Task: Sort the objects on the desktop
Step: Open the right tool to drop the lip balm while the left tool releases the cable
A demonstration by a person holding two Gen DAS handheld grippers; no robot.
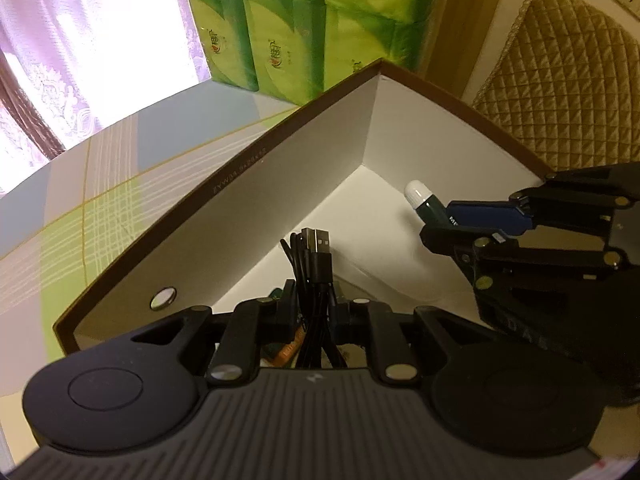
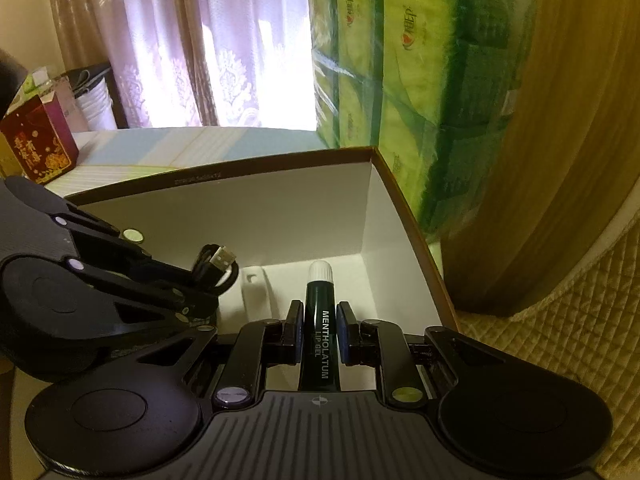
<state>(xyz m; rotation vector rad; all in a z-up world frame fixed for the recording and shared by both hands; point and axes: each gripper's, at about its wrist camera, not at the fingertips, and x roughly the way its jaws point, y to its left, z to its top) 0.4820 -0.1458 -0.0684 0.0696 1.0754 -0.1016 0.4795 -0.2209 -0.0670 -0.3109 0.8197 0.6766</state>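
Holding two items over the open white box, brown rim. My left claw is clamped tight on a bundled black USB cable, plugs sticking up past the fingers, above the box interior. My right claw is pinched narrow on a dark green lip balm tube, white cap forward; label reads "MENTHOLATUM LIP GEL". Tube also hangs inside the box walls, near the far right corner. Box rim print partly legible, roughly "ZYW3A". Green tissue packs behind the box, logo unreadable. Red carton at far left, gold Chinese characters, too small to read.
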